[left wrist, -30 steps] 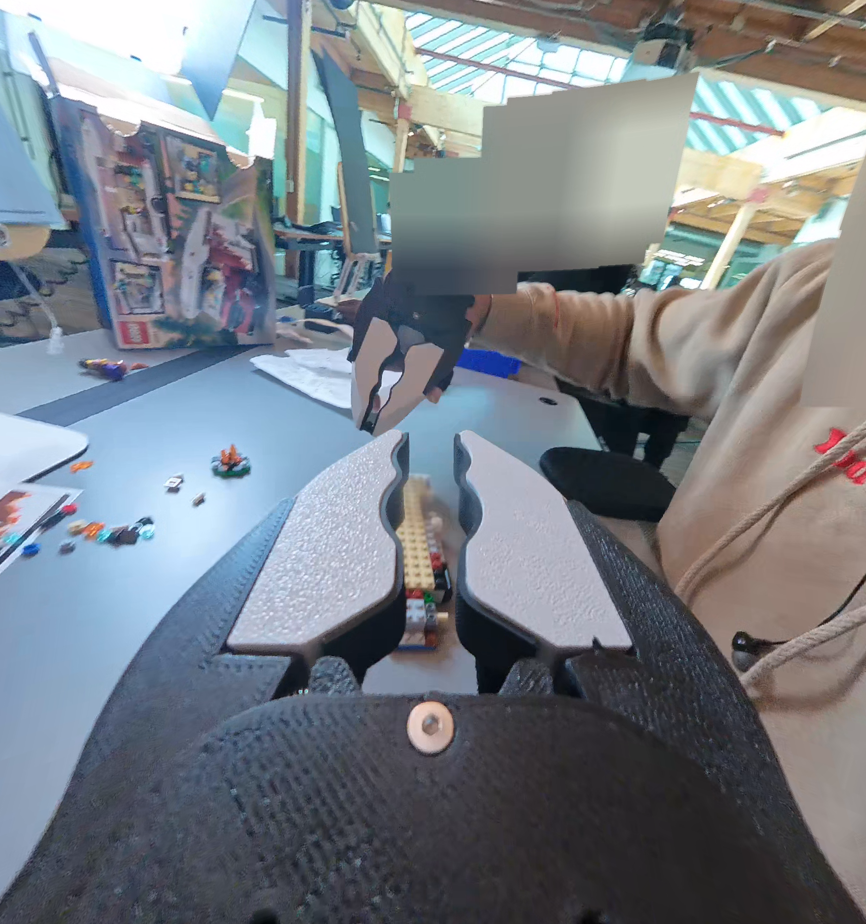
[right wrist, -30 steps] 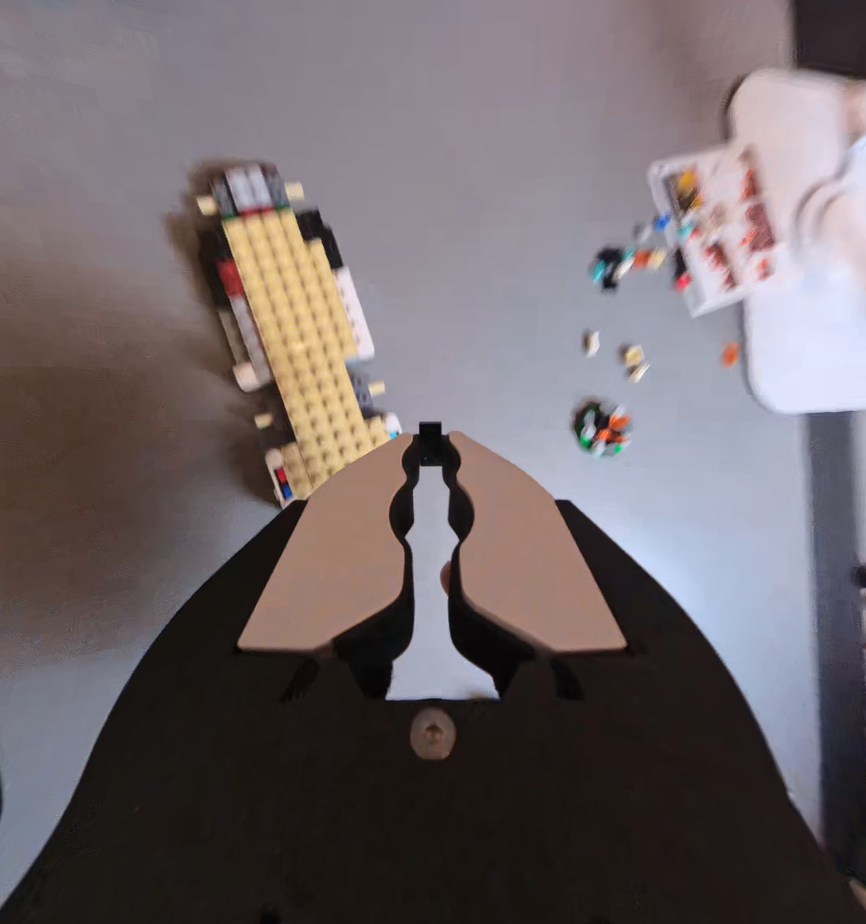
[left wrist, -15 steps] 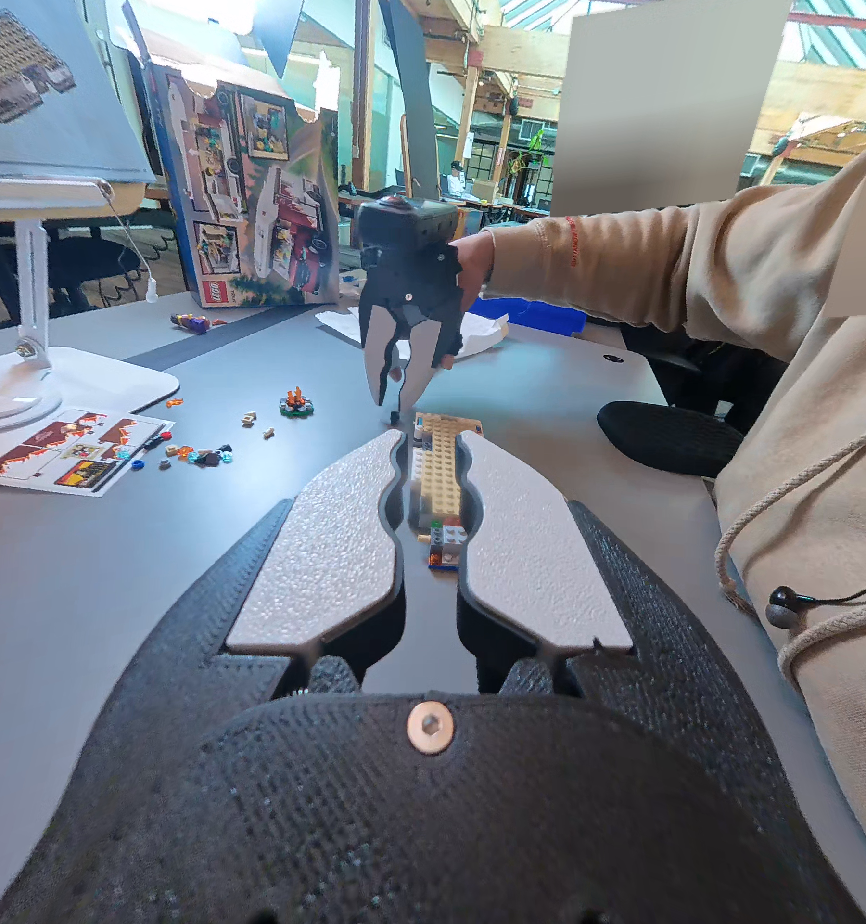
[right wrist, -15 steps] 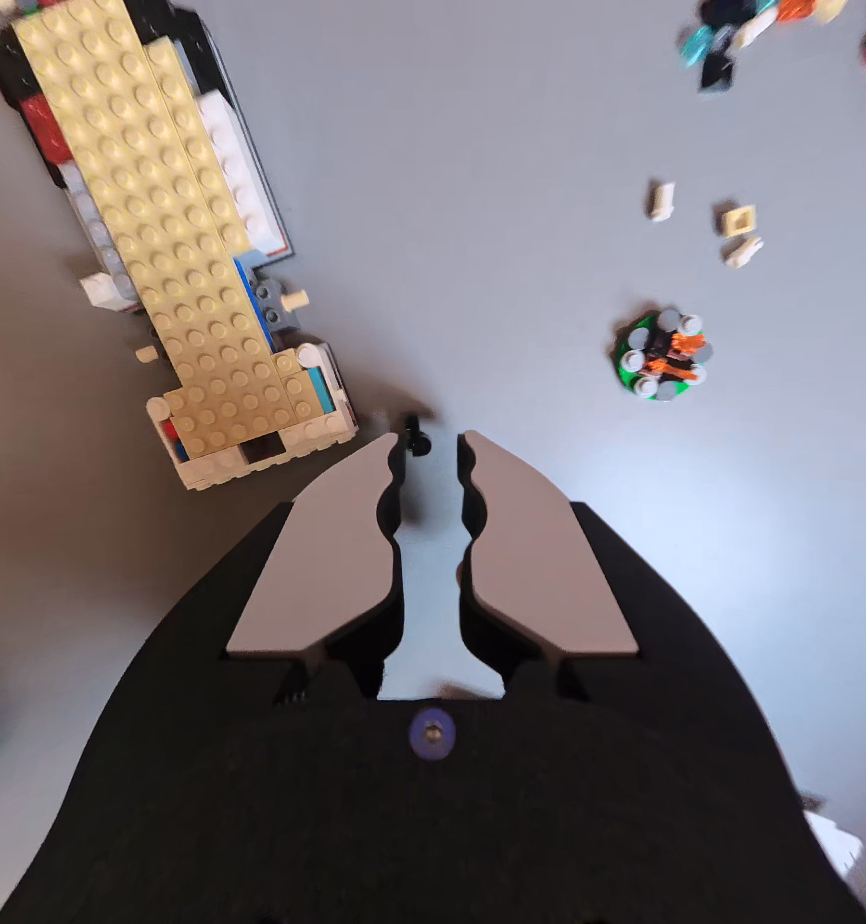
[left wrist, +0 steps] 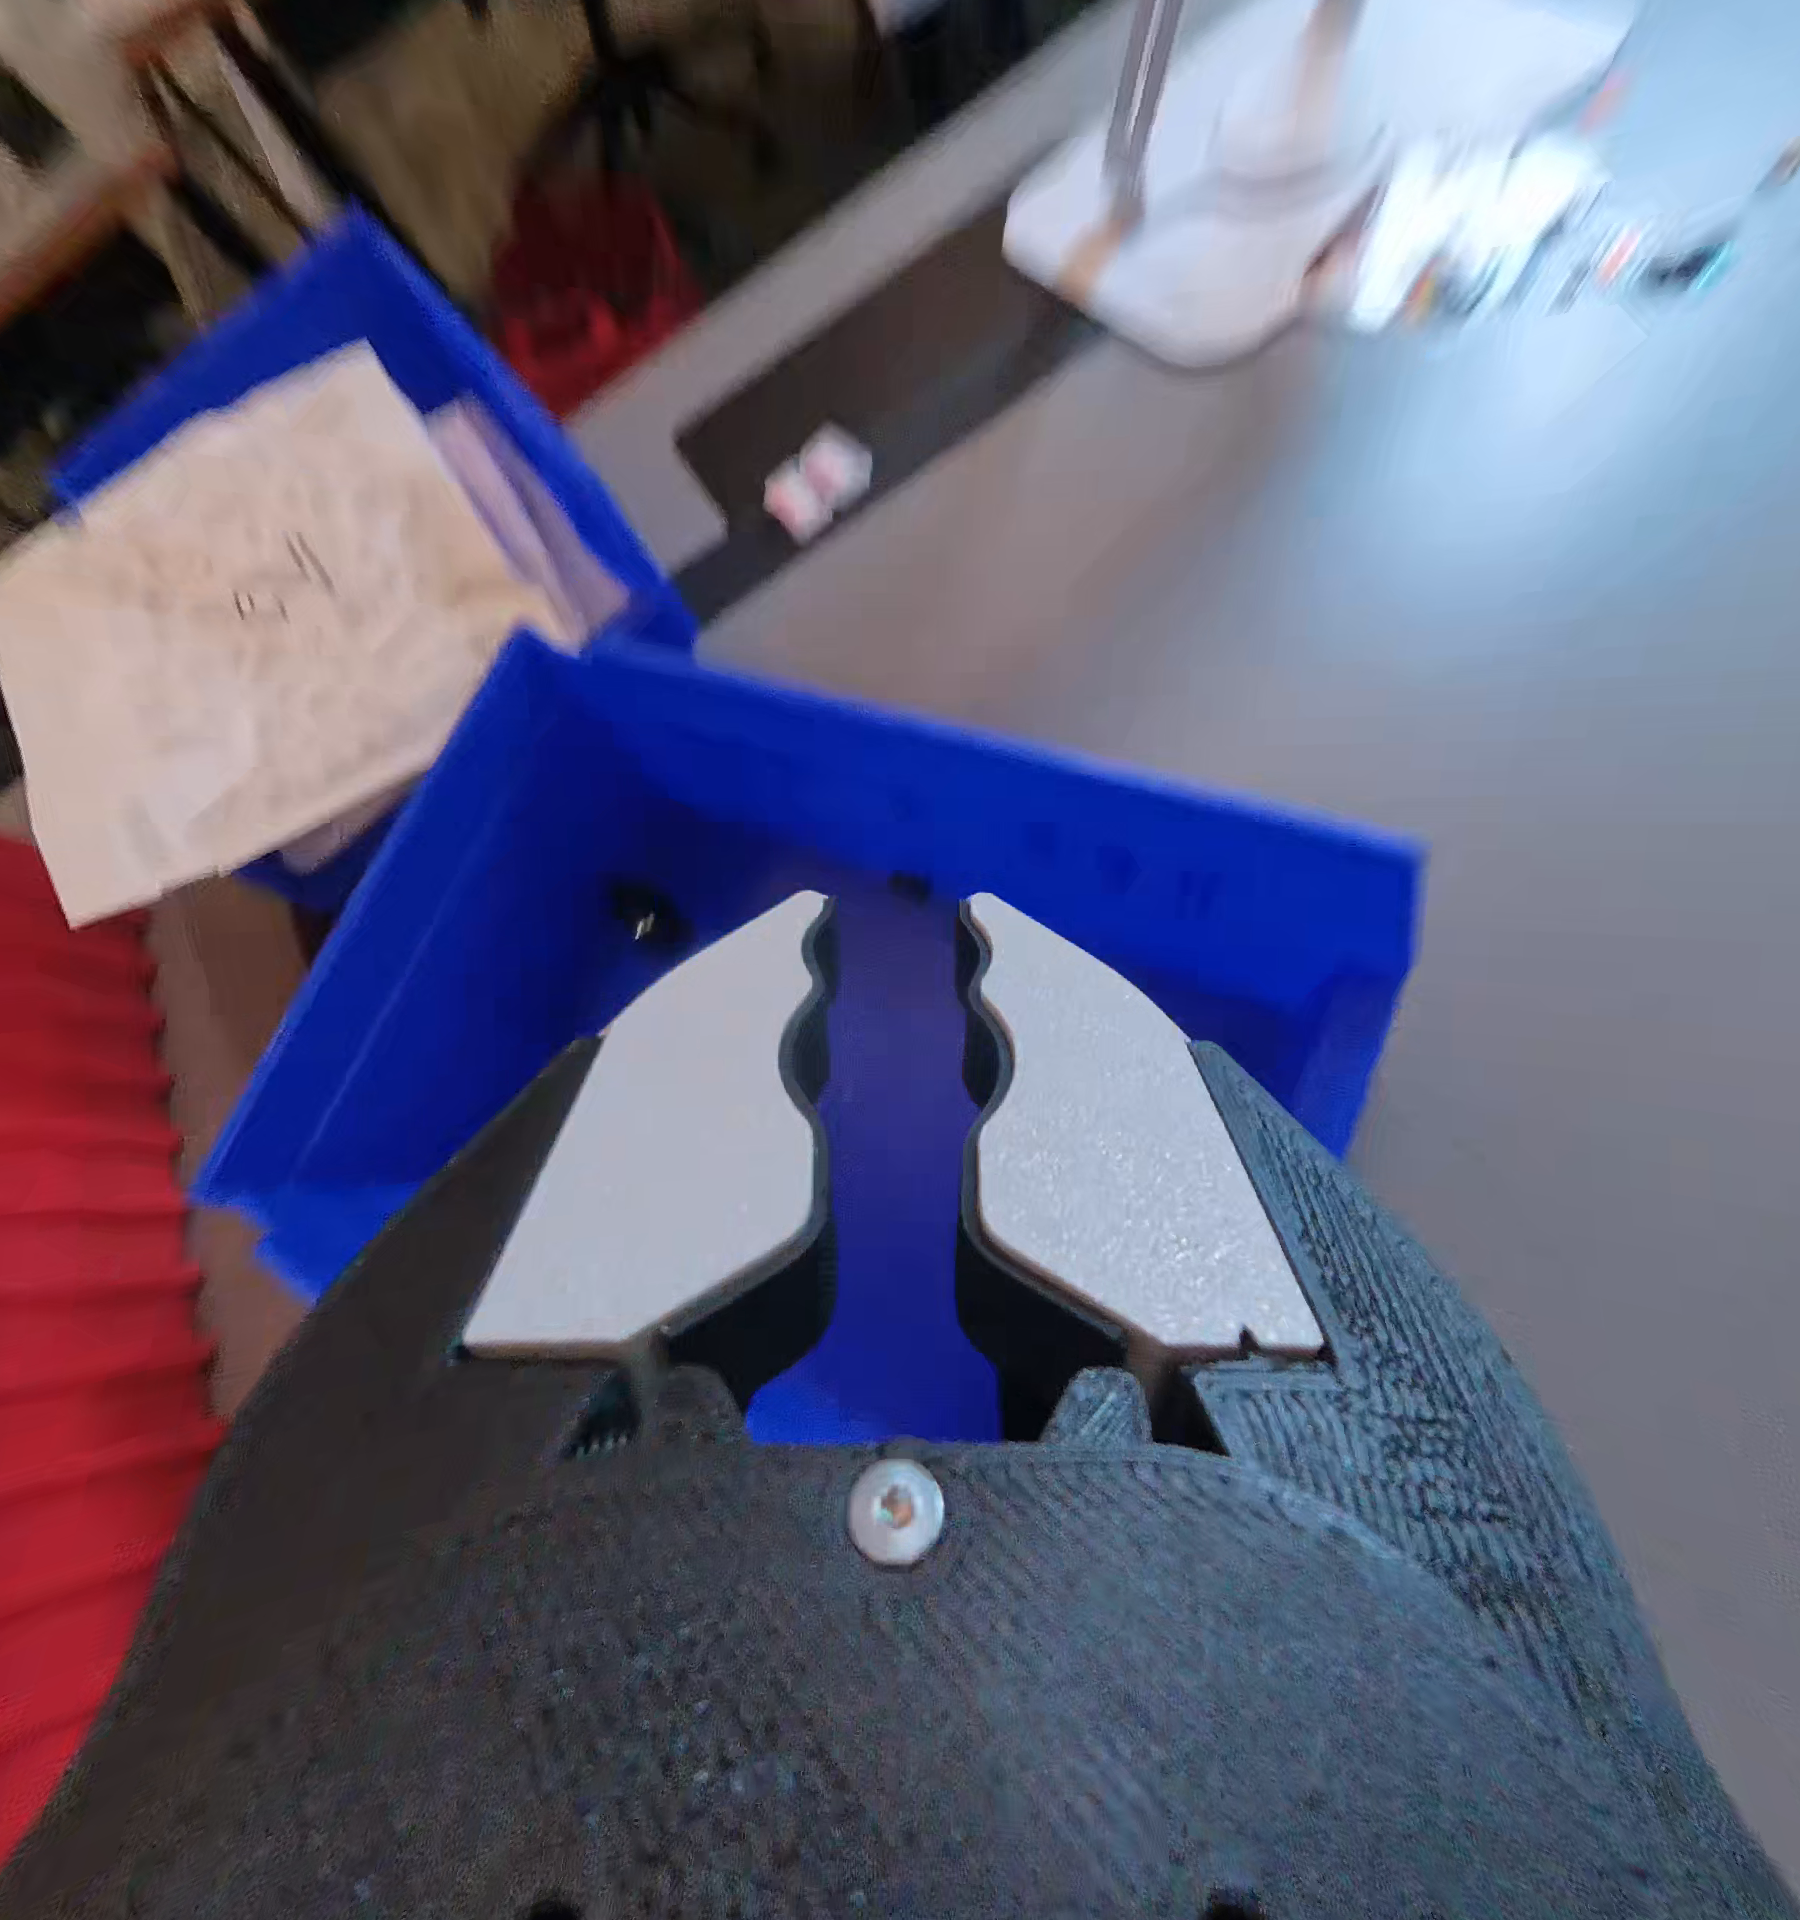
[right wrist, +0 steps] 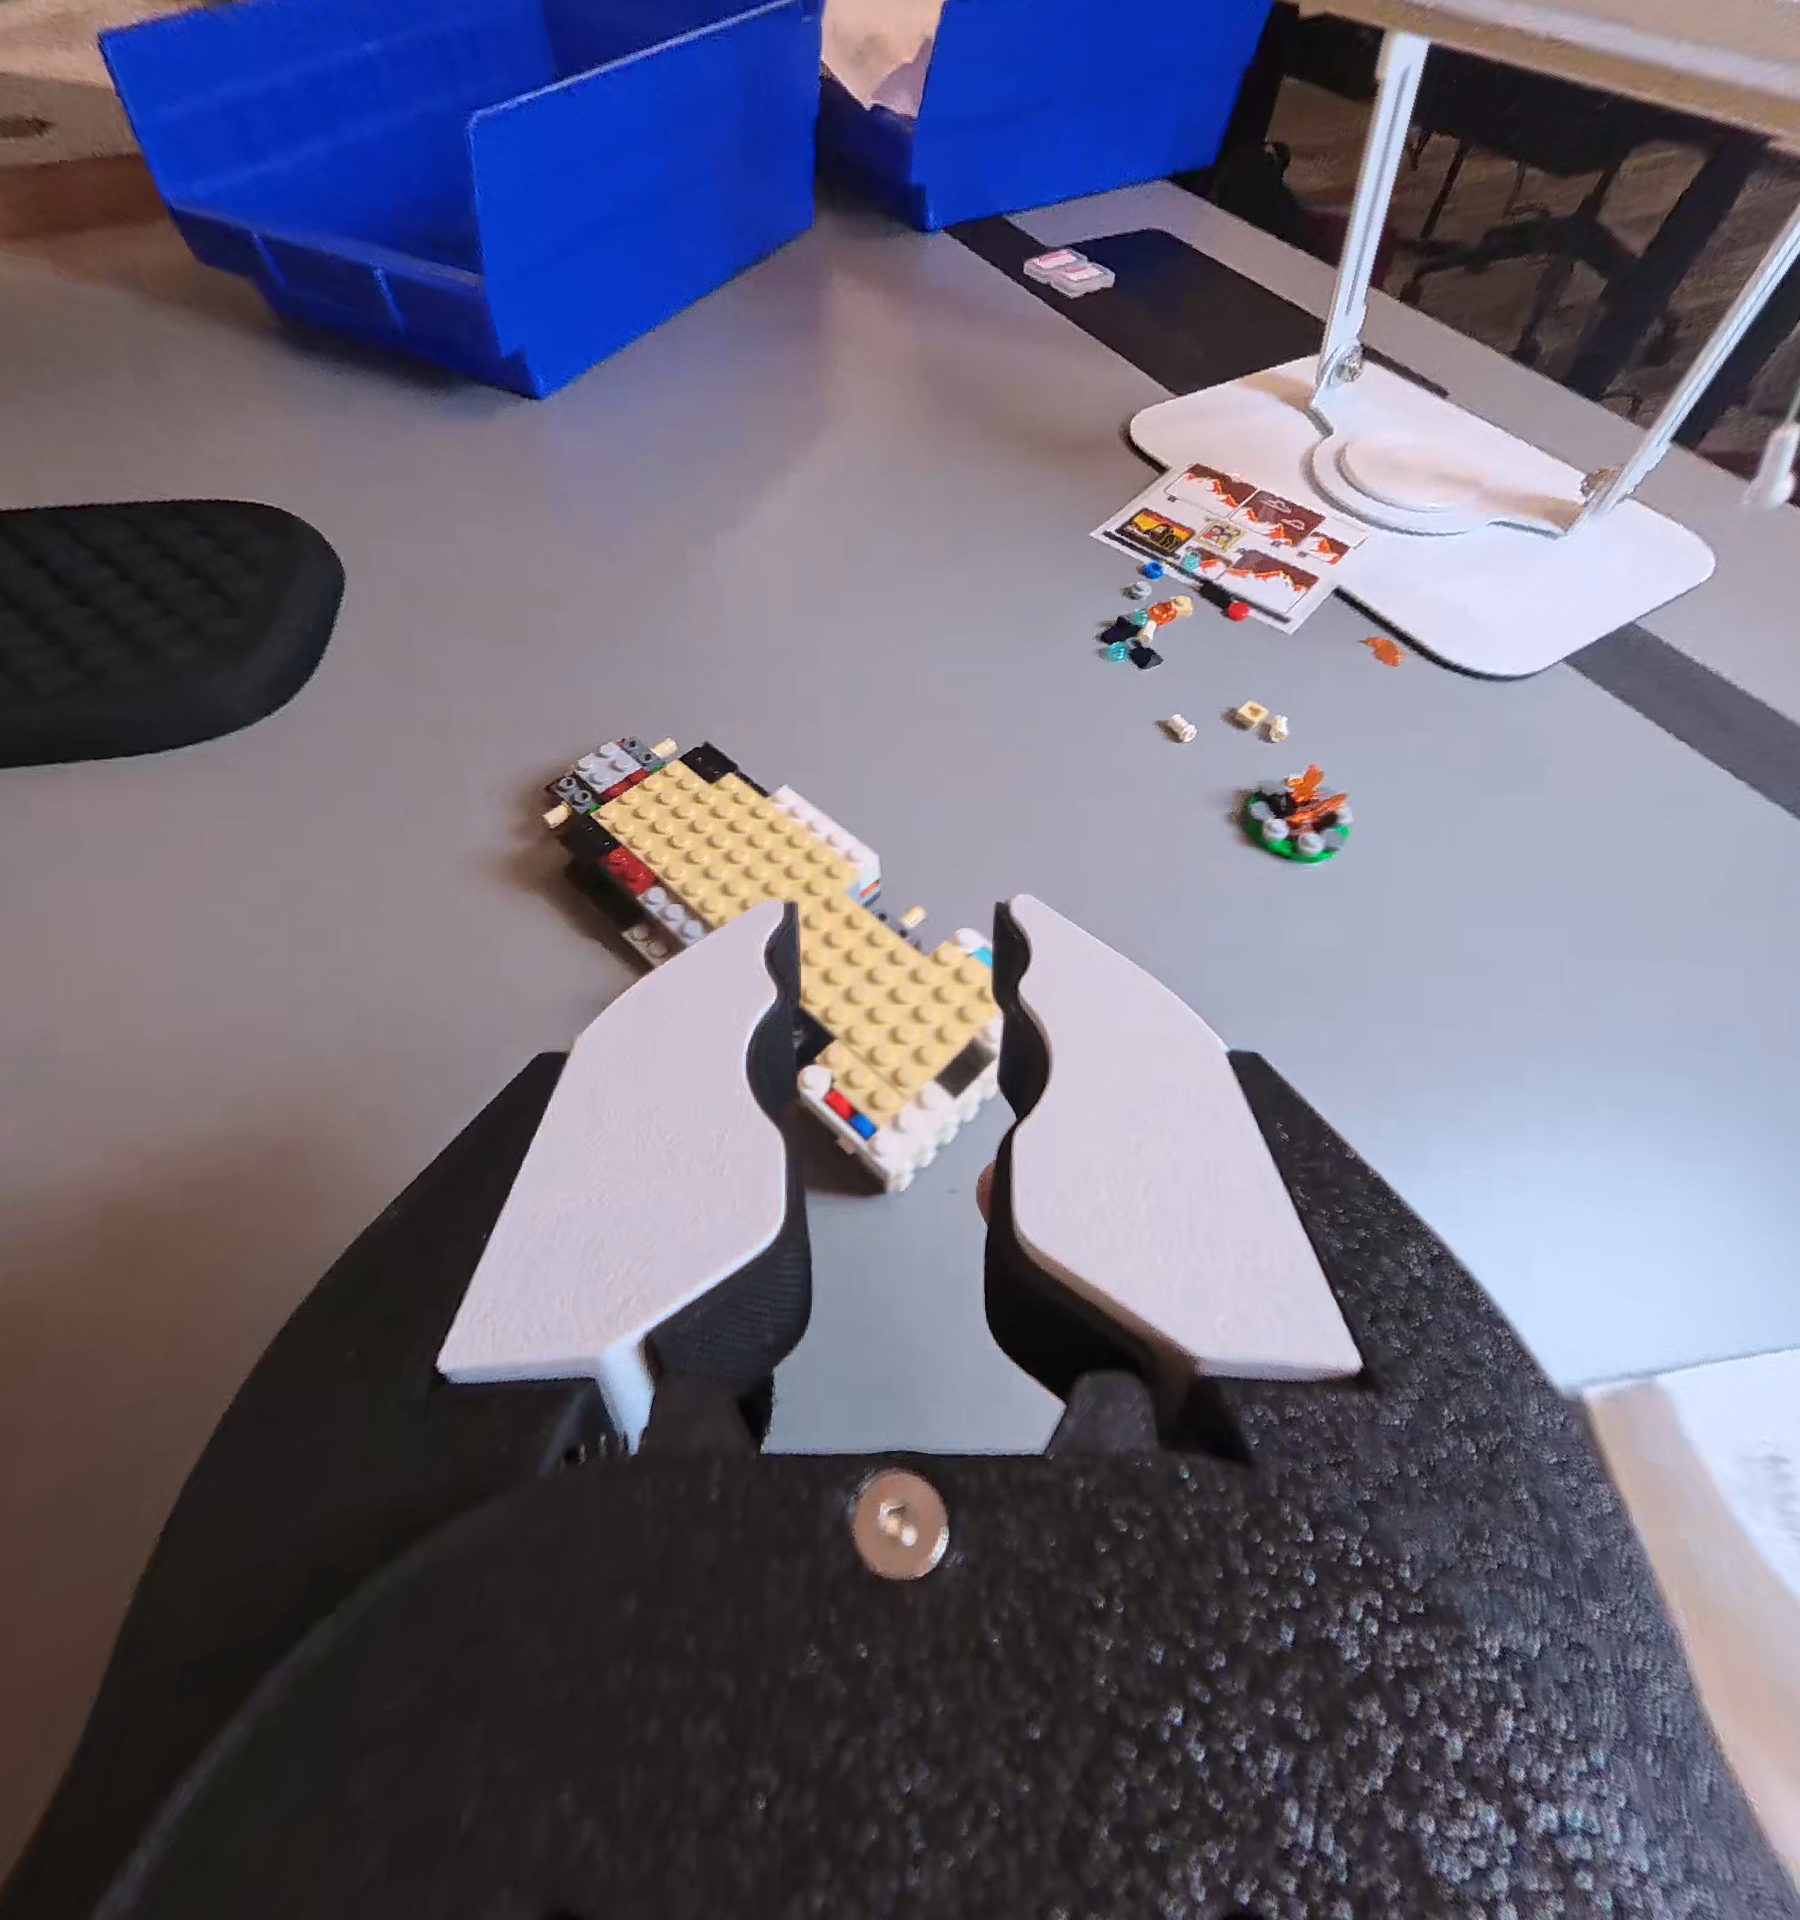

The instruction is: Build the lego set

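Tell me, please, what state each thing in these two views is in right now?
Left tool: open, nothing held, over the near blue bin.
Near blue bin: upright, two small dark bits inside.
Far blue bin: holds white paper.
Right tool: open, nothing gripped, above the brick model.
Brick model: flat on the table, part-built.
Campfire piece: upright, assembled.

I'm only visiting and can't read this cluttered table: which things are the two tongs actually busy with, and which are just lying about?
At the tongs:
- left tongs, open, over the open blue plastic bin
- right tongs, open, over the tan studded brick model

Lying about:
- small round green campfire piece
- scattered tiny loose bricks
- printed sticker sheet
- white stand base
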Demonstrator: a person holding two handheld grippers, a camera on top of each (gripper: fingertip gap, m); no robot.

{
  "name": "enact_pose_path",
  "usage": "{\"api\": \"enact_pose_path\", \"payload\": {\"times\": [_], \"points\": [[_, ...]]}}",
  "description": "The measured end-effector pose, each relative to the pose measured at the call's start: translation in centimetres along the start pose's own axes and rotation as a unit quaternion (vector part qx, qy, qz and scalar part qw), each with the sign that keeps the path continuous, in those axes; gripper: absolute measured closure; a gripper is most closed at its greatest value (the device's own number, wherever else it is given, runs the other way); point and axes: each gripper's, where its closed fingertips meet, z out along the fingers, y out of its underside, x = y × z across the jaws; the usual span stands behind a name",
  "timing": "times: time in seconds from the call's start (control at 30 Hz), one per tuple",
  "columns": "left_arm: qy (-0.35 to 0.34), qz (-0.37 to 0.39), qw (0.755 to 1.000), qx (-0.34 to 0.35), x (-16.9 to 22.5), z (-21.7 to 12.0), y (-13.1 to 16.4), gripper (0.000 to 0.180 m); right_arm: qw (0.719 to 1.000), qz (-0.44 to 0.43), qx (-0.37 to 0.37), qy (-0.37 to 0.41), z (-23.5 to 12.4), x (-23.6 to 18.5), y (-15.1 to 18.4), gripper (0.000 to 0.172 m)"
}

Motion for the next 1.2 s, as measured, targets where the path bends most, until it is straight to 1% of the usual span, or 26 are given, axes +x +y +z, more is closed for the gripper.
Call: {"api": "enact_pose_path", "payload": {"times": [0.07, 0.1, 0.13, 0.17, 0.2, 0.3, 0.37, 0.53, 0.63, 0.67, 0.77, 0.83, 0.9, 0.97, 1.03, 1.1, 1.13, 1.2], "points": [[-0.001, 0.02, 0.994, -0.108, -2.0, 1.5, 3.6, 0.16, 1.0, 0.006, 0.008, -0.01, 0.0, -0.7, 0.5, 0.136], [0.025, 0.03, 0.988, -0.152, -2.0, 2.2, 5.2, 0.161, 1.0, 0.008, 0.012, -0.014, 0.1, -0.9, 0.5, 0.136], [0.022, 0.042, 0.979, -0.196, -2.6, 2.9, 6.6, 0.16, 1.0, 0.008, 0.015, -0.019, 0.1, -1.1, 0.5, 0.136], [0.014, 0.063, 0.971, -0.23, -3.4, 3.5, 7.8, 0.158, 1.0, 0.008, 0.014, -0.025, 0.1, -1.2, 0.5, 0.136], [0.044, 0.074, 0.964, -0.253, -2.8, 4.2, 8.7, 0.158, 1.0, 0.007, 0.014, -0.027, 0.2, -1.3, 0.6, 0.136], [0.145, 0.098, 0.943, -0.284, 0.6, 5.5, 10.3, 0.156, 0.999, 0.001, 0.012, -0.033, 0.2, -1.5, 0.7, 0.135], [0.185, 0.111, 0.932, -0.291, 2.6, 6.1, 10.8, 0.153, 0.999, -0.003, 0.01, -0.033, 0.1, -1.6, 0.8, 0.135], [0.232, 0.101, 0.926, -0.28, 5.5, 7.6, 10.9, 0.152, 0.999, 0.0, 0.01, -0.031, 0.1, -1.3, 0.9, 0.135], [0.236, 0.104, 0.923, -0.284, 6.0, 8.2, 11.5, 0.152, 1.0, -0.008, 0.009, -0.025, 0.2, -1.3, 0.8, 0.135], [0.237, 0.102, 0.927, -0.272, 6.1, 8.3, 11.1, 0.157, 1.0, -0.01, 0.007, -0.025, 0.2, -1.3, 0.8, 0.135], [0.235, 0.1, 0.931, -0.26, 6.2, 8.6, 10.9, 0.162, 1.0, -0.012, 0.004, -0.023, 0.2, -1.4, 0.9, 0.135], [0.237, 0.094, 0.933, -0.253, 6.3, 8.7, 10.9, 0.163, 1.0, -0.012, 0.003, -0.022, 0.3, -1.5, 0.9, 0.135], [0.229, 0.106, 0.937, -0.242, 6.2, 8.6, 10.9, 0.163, 1.0, -0.017, 0.0, -0.022, 0.3, -1.6, 1.0, 0.136], [0.221, 0.118, 0.944, -0.215, 6.1, 8.0, 10.2, 0.163, 0.999, -0.026, -0.003, -0.019, 0.0, -1.8, 0.9, 0.136], [0.215, 0.117, 0.96, -0.139, 6.4, 6.4, 7.4, 0.163, 0.999, -0.036, -0.003, -0.015, -0.4, -1.9, 0.7, 0.135], [0.22, 0.119, 0.968, -0.018, 7.7, 3.6, 2.8, 0.164, 0.999, -0.041, 0.002, -0.01, -0.7, -1.8, 0.3, 0.136], [0.225, 0.123, 0.966, 0.045, 8.8, 2.0, 0.5, 0.164, 0.999, -0.043, 0.007, -0.008, -0.9, -1.7, 0.0, 0.136], [0.235, 0.139, 0.951, 0.146, 11.4, -1.1, -3.5, 0.164, 0.999, -0.048, 0.02, -0.005, -1.0, -1.7, -0.7, 0.136]]}}
